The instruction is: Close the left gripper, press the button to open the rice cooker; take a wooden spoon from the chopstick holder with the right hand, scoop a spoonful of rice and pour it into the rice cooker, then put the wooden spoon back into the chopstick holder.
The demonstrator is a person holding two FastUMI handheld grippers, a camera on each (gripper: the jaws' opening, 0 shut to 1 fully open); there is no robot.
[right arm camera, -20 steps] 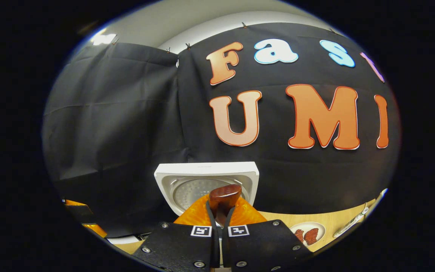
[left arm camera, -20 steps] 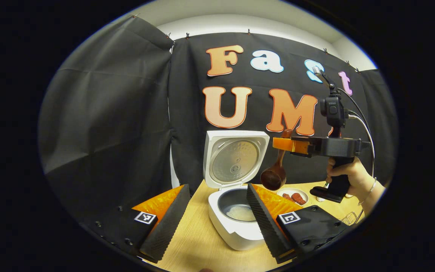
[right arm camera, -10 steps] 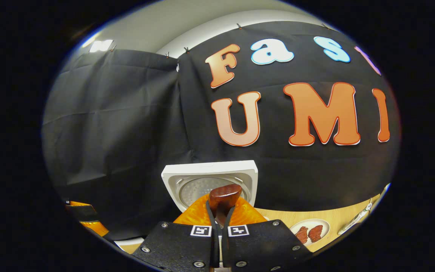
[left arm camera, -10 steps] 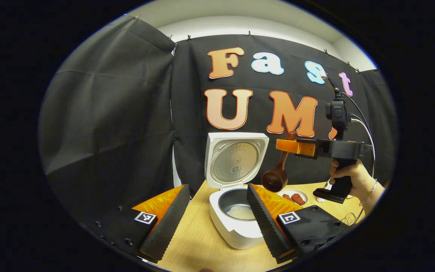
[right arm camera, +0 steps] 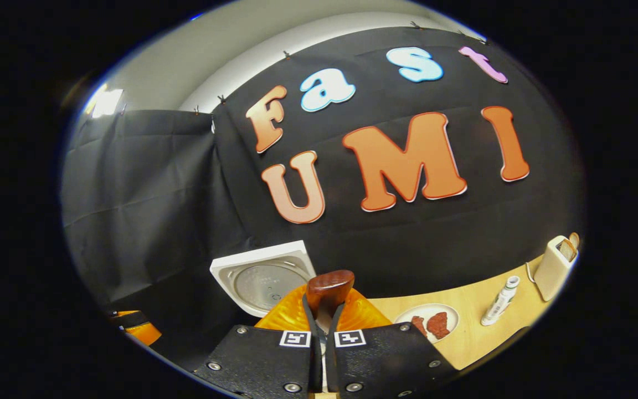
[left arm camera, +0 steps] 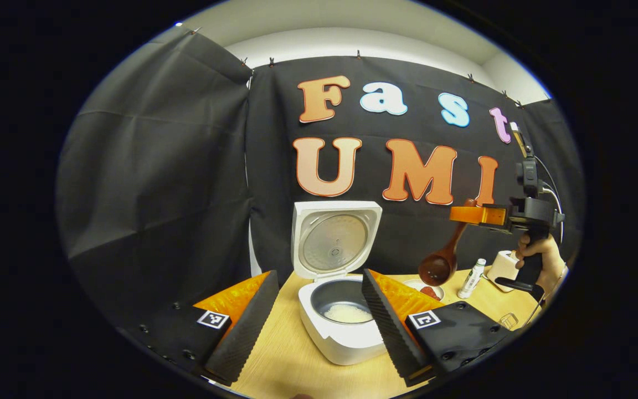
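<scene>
Wooden table; left fingers wide, right fingers gripping half-hidden wooden spoon.

No legible words, brands or numbers on any object. Square black-and-white coded markers, one on each finger of the left gripper, near, at the bottom of the left gripper view. A like pair, side by side, on the right gripper in the right gripper view. Print on the small white bottle, far right on the table, too small to read. Nothing legible on the rice cooker.
</scene>
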